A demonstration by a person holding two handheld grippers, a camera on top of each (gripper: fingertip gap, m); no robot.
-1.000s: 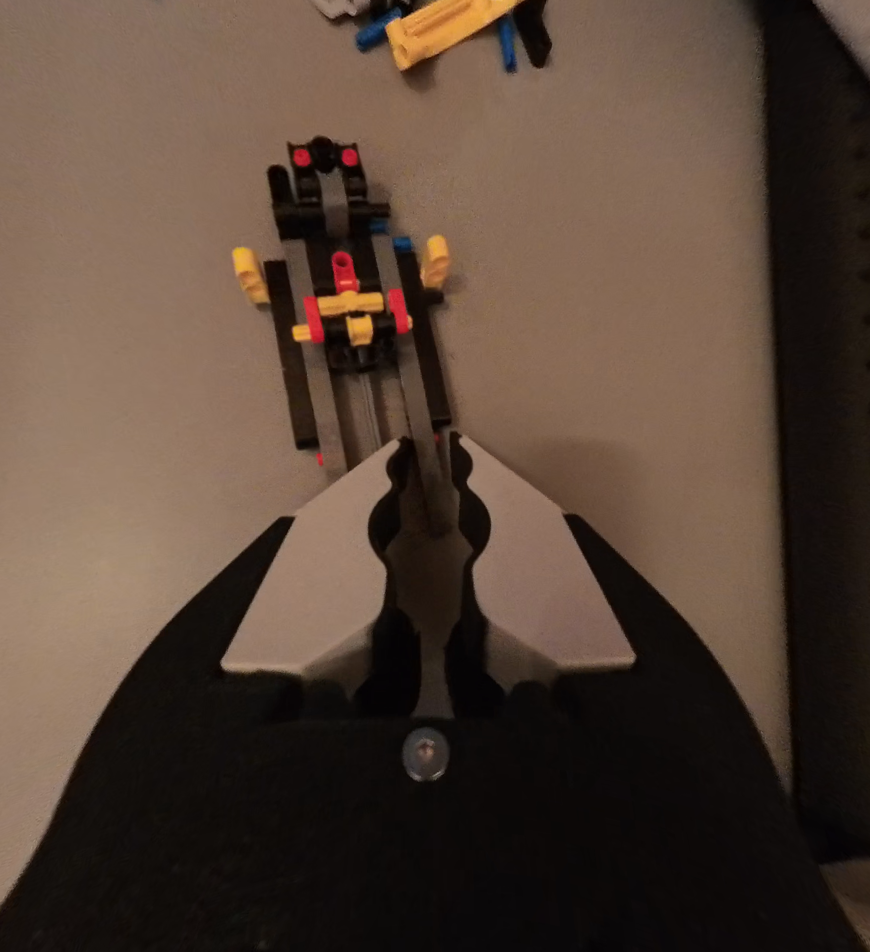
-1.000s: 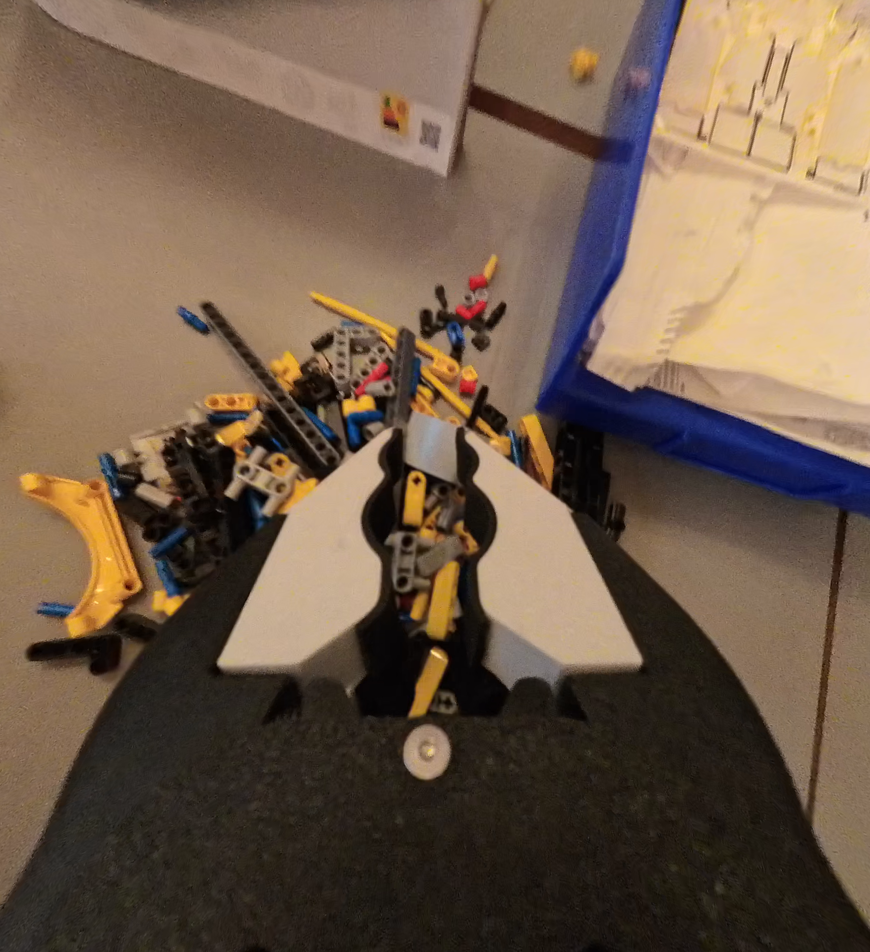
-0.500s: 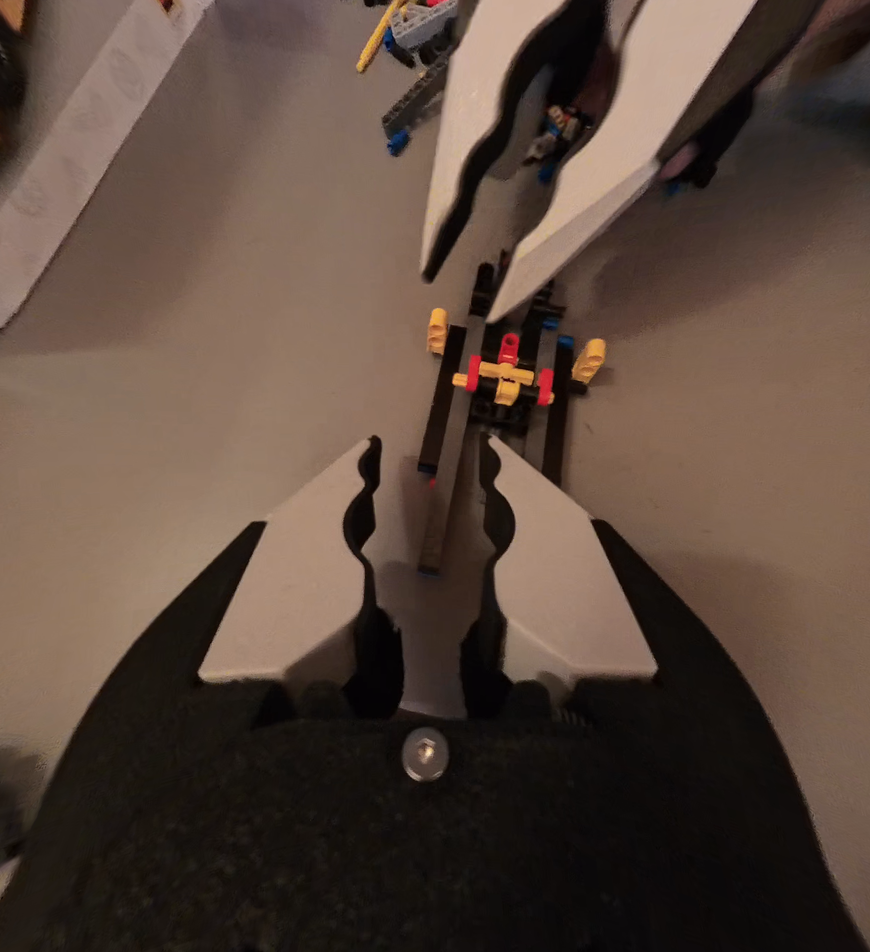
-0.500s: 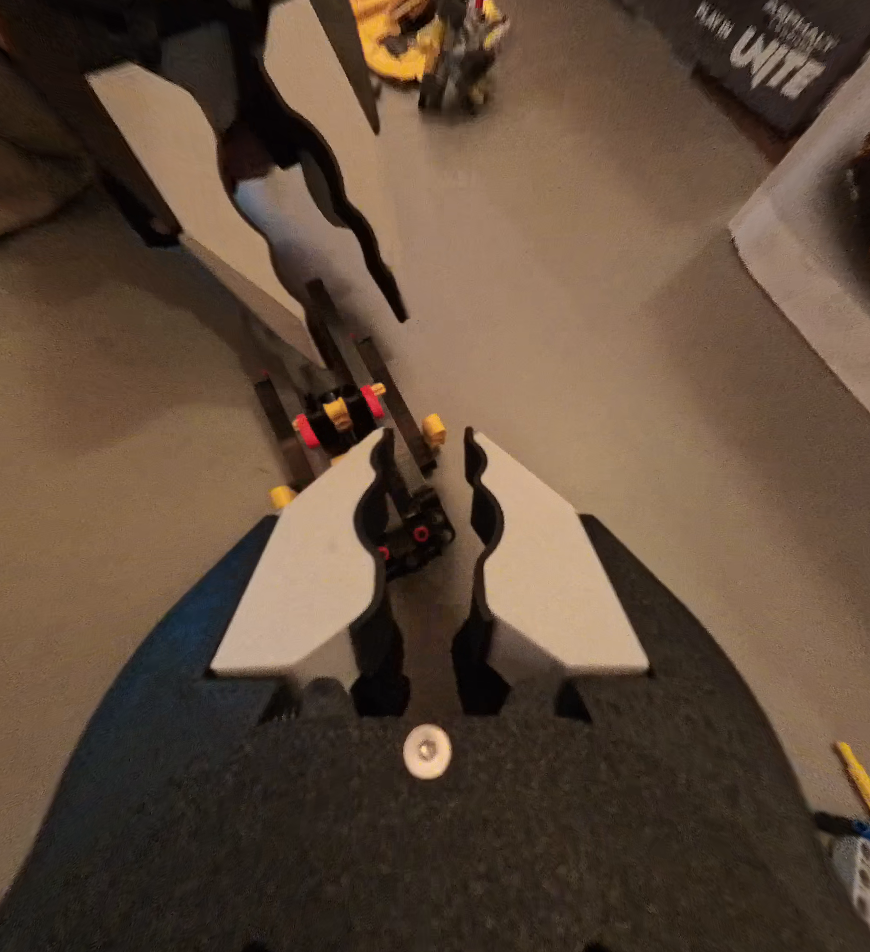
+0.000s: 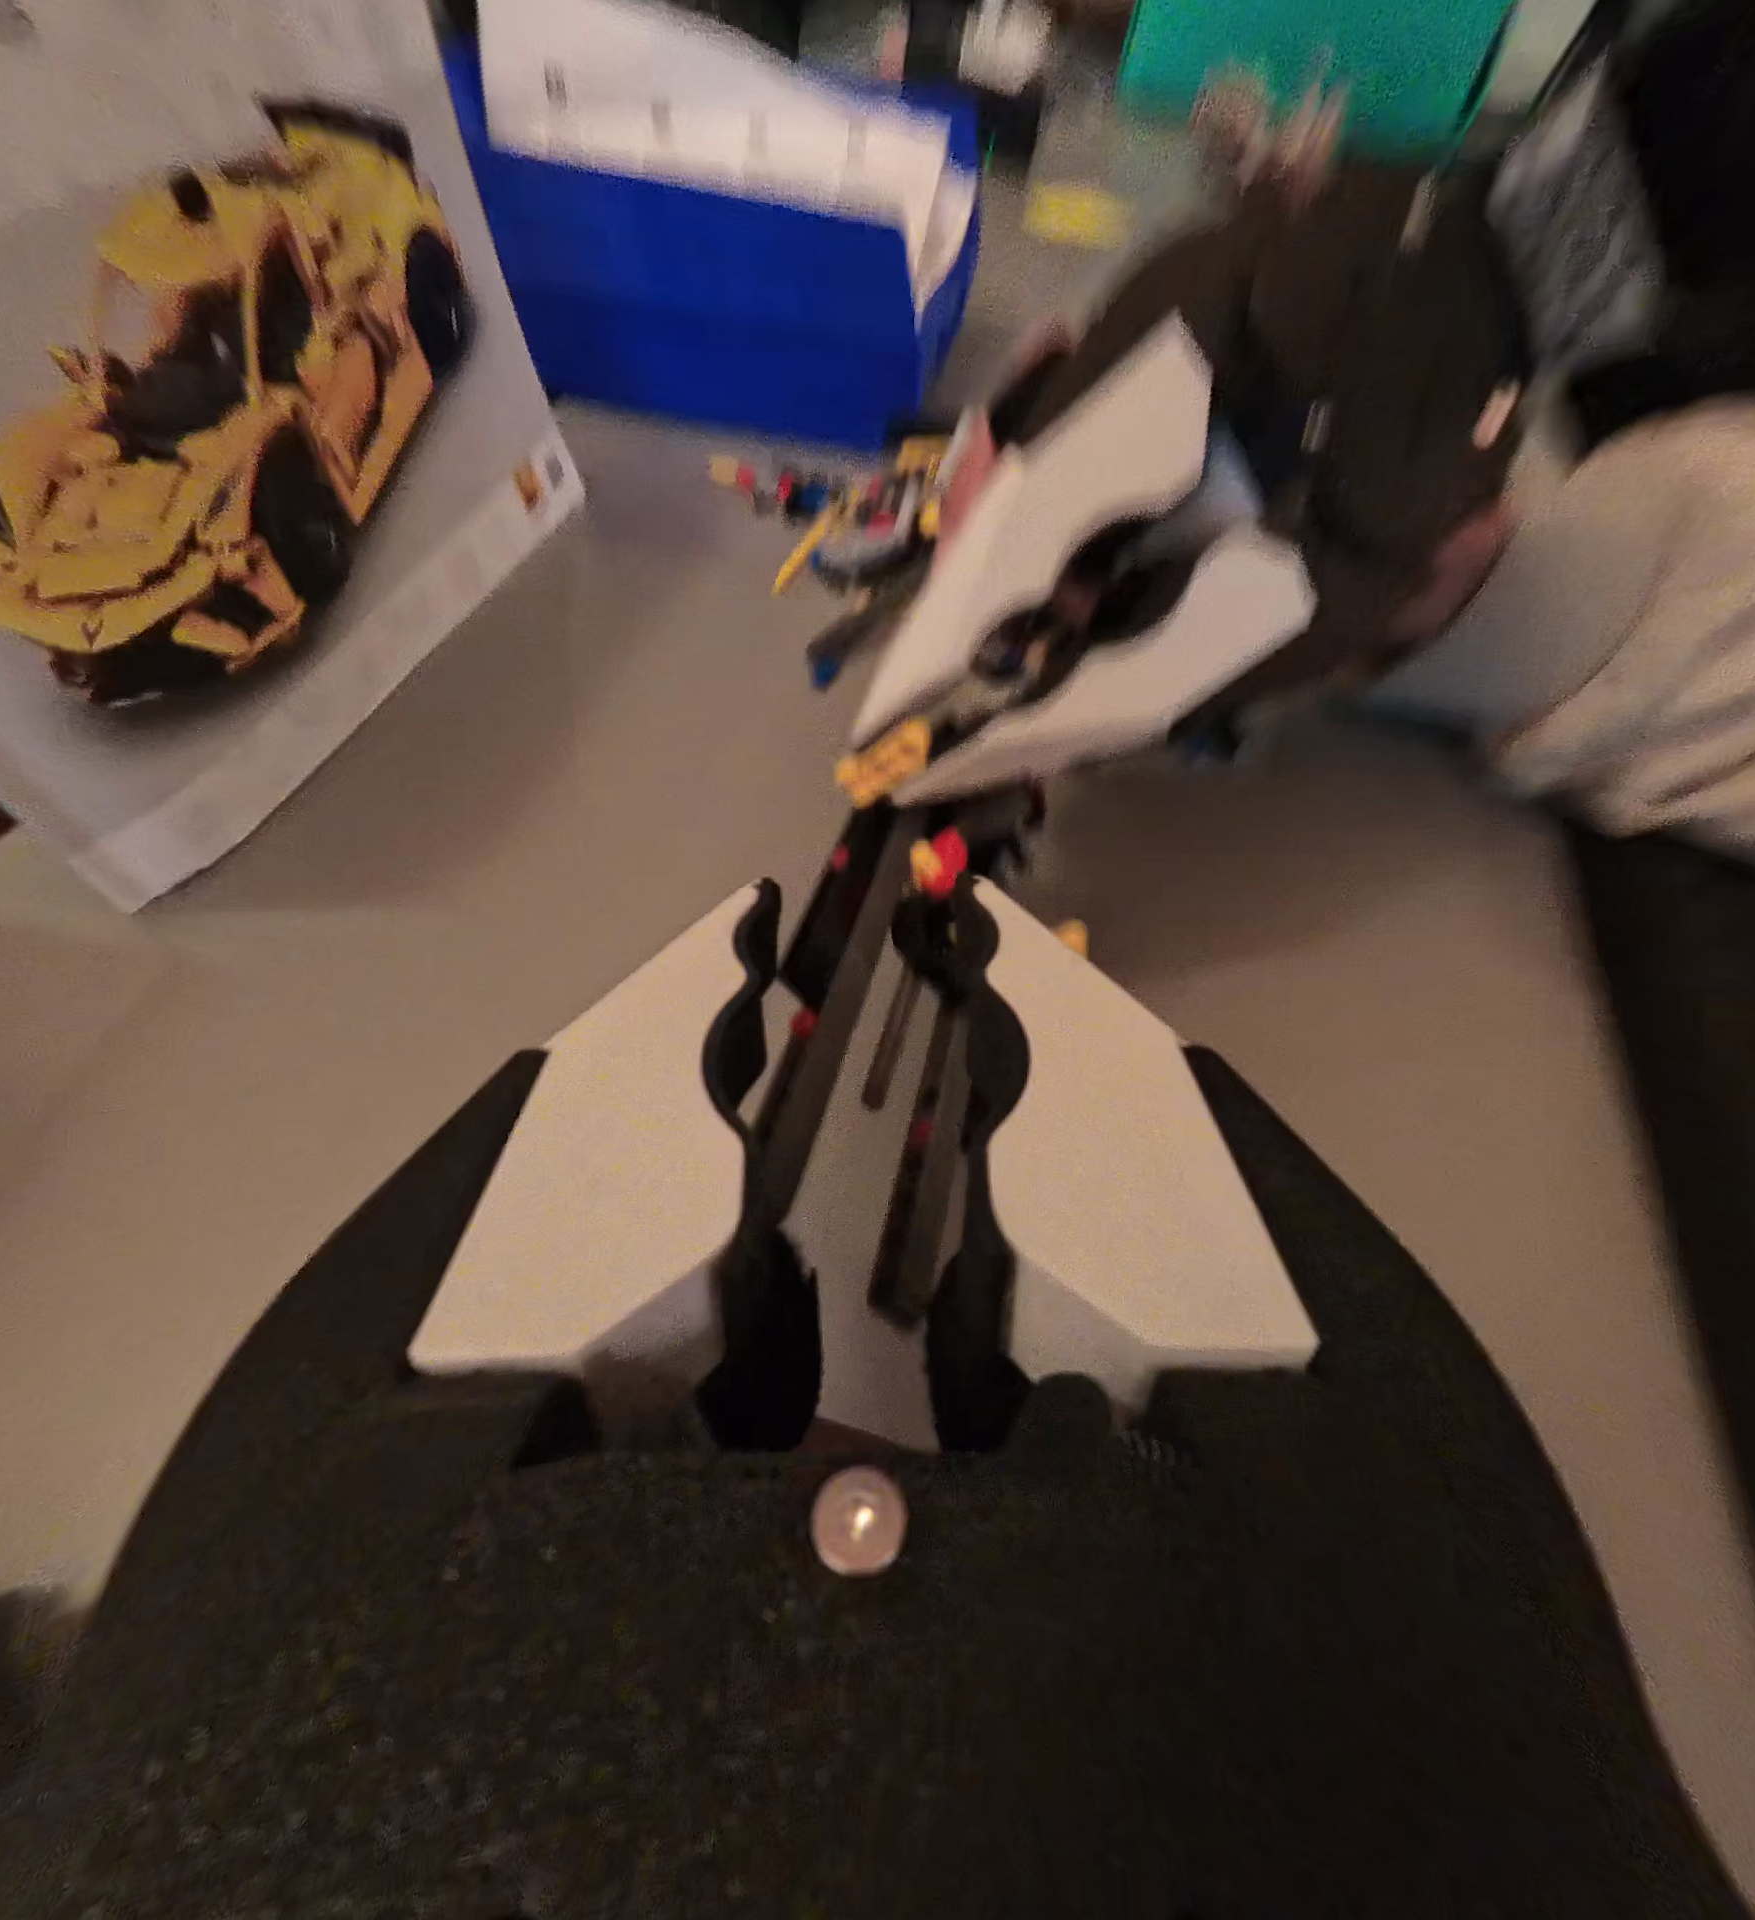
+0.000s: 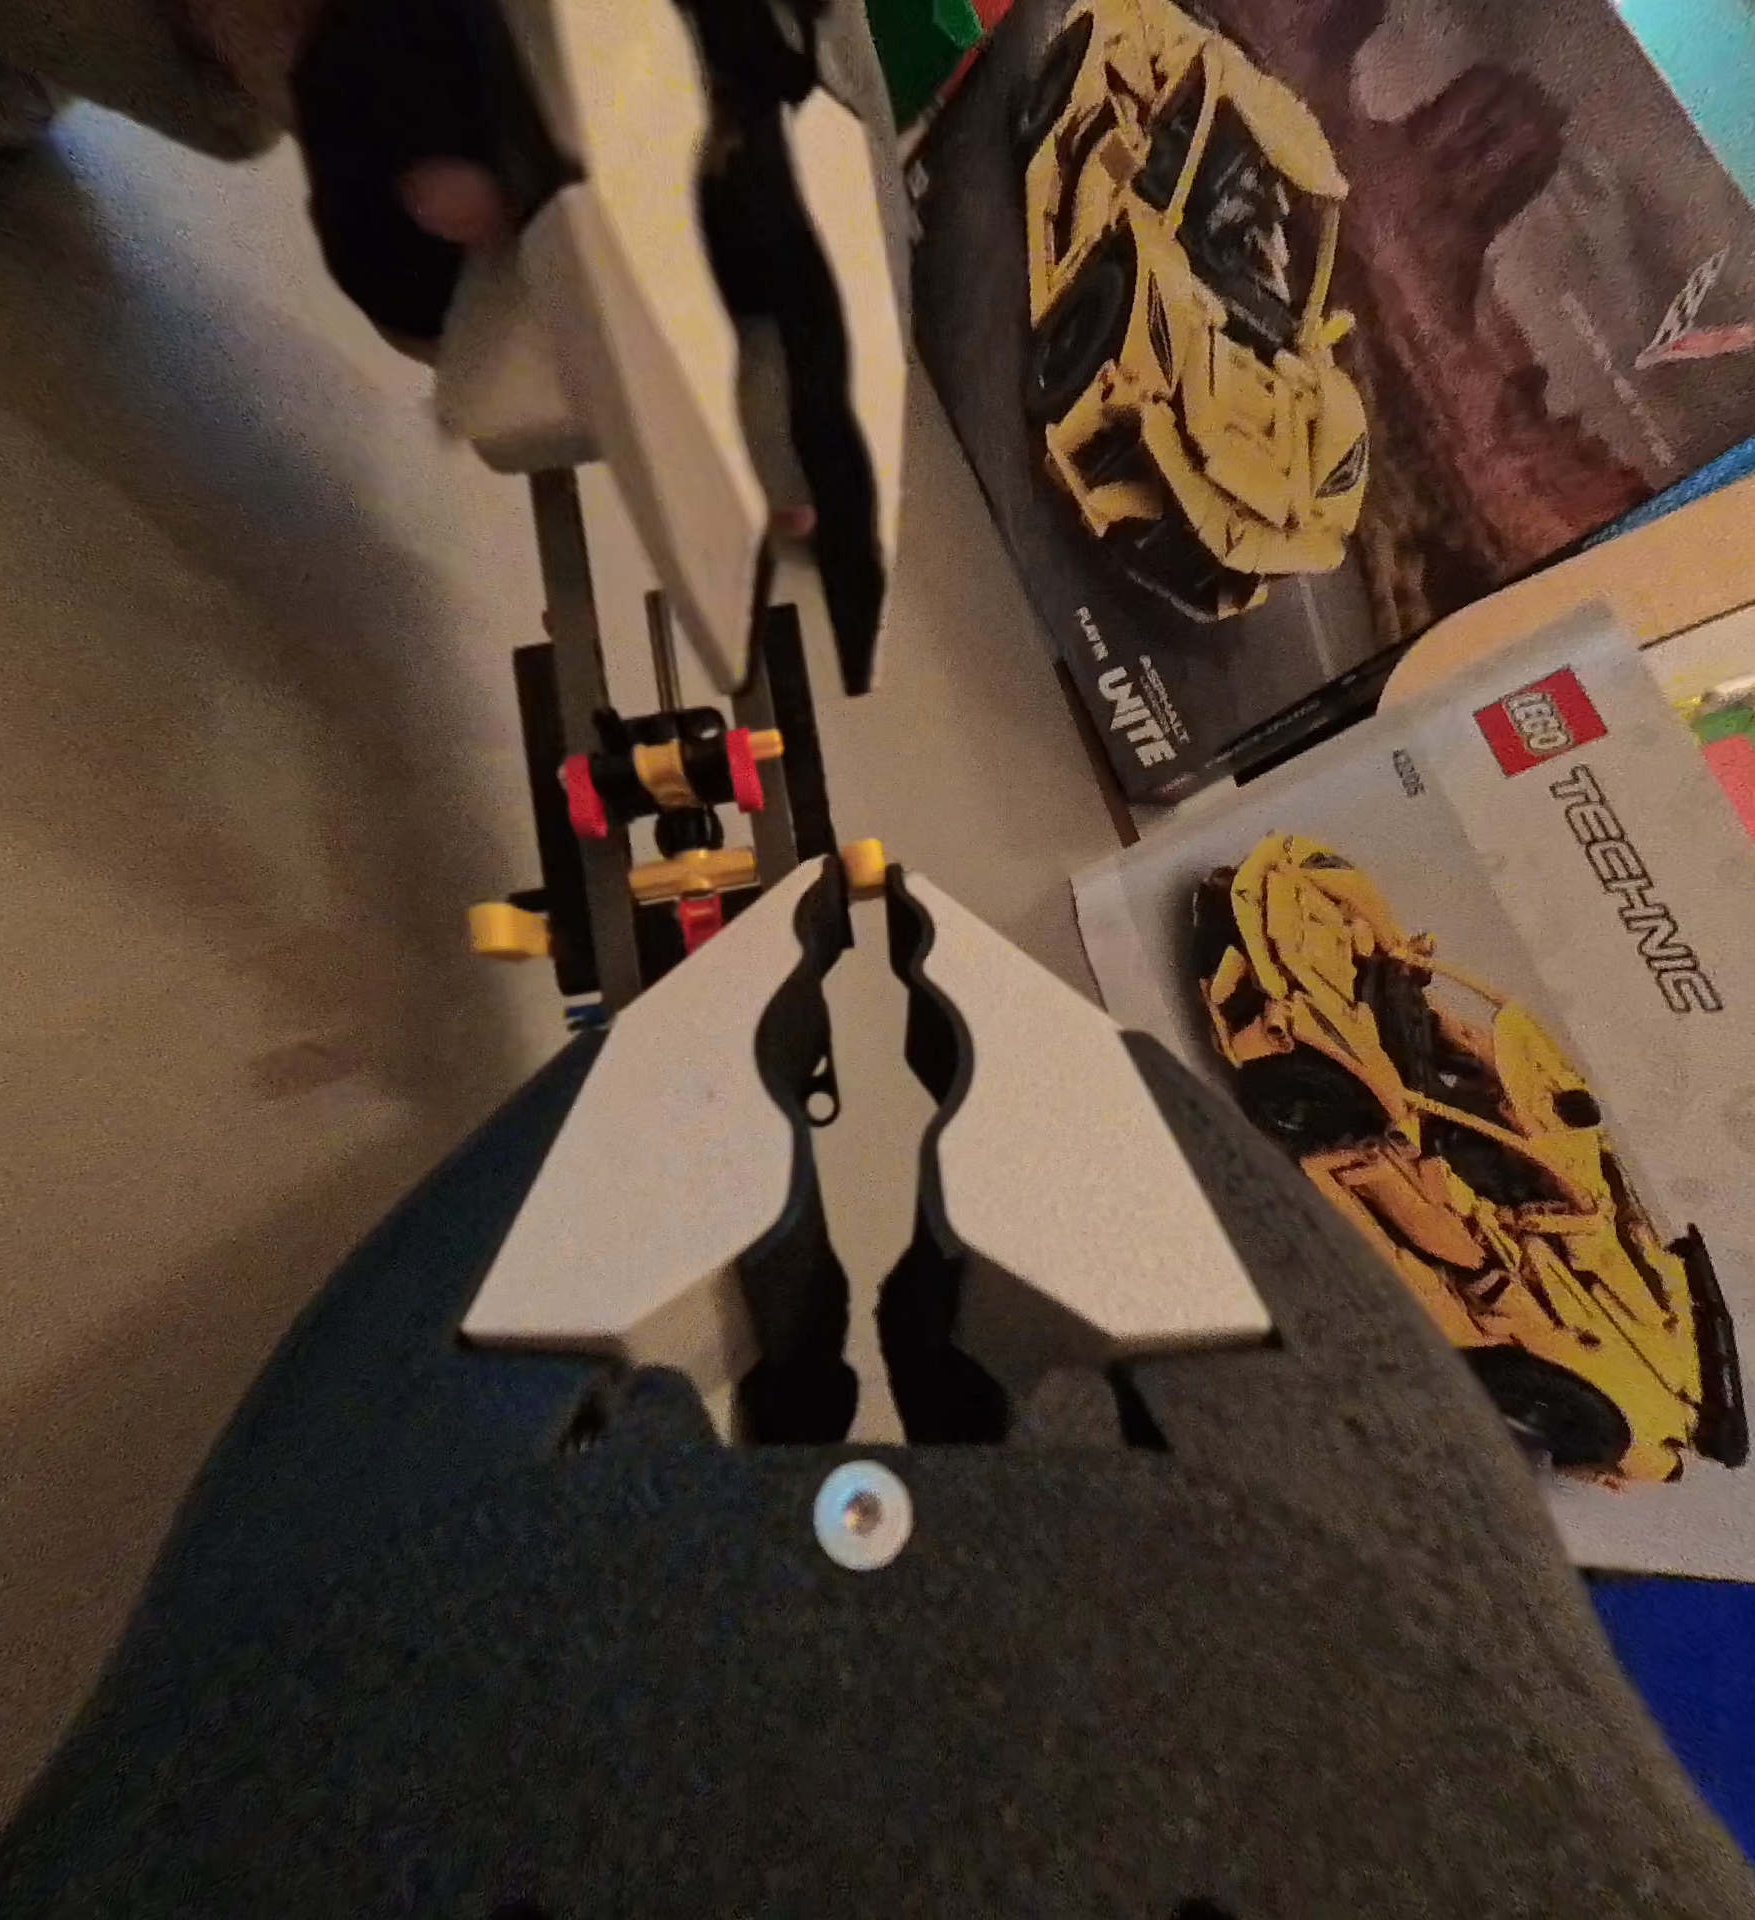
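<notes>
Two hand-held grippers share one small brick frame (image 6: 681,774), black and grey beams w/ red and yellow connectors, and it seems to be held just above the grey floor (image 5: 385,1039).

Left gripper (image 5: 868,904): clenched on the frame's near end. The long dark beams run back between its fingers and press against both inner pads.

Right gripper (image 6: 862,883): fingers almost together. The tips appear to pinch a yellow peg (image 6: 865,860) on the frame's side, at the opposite end. The left wrist view is blurred, so contact there is unclear.

Nearby are a box w/ a yellow car pic (image 6: 1320,343), a booklet (image 6: 1538,1039) at right, a blue bin (image 5: 727,301) and loose pieces (image 5: 852,530) beyond.

Handling, as a judgement: the frame is thin and pinned together, so it prob. twists easily. Squeeze evenly, keep both ends level, and avoid prying on the peg.
</notes>
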